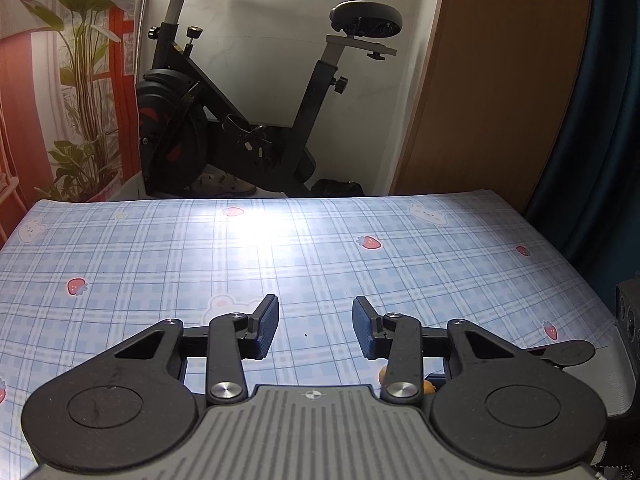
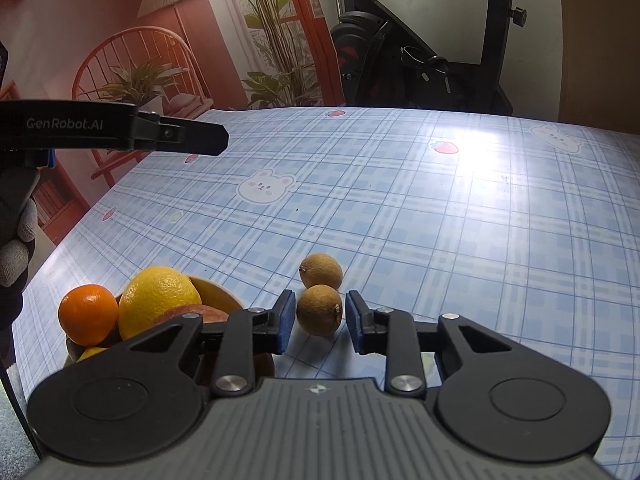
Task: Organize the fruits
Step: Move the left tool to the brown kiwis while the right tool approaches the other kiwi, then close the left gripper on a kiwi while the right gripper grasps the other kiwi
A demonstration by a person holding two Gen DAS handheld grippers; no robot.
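Blue plaid tabletop [image 2: 440,220] with bunny and strawberry prints, exercise bike [image 1: 240,112] behind the far edge.

Right claw [image 2: 320,294]: clenched on the near brown fruit [image 2: 319,310]. The fruit sits right between the tips, blue pads [image 2: 285,322] flush to both its sides, and it still rests on the tabletop. It's at the very front of the pads, not deep in the claw.

Second brown fruit [image 2: 321,271]: just beyond the tips, dead ahead, touching or nearly touching the gripped one; I can't tell which.

Bowl [image 2: 216,292]: left of my right claw, partly hidden under the left linkage. It holds a lemon [image 2: 160,300], an orange [image 2: 88,314] on the far left and a reddish fruit [image 2: 188,314] tucked under the lemon.

Left claw [image 1: 316,300]: released, with the pads well apart and only bare tabletop between them. From the right wrist view it hangs above and left of the bowl, held in my gloved hand [image 2: 16,240].
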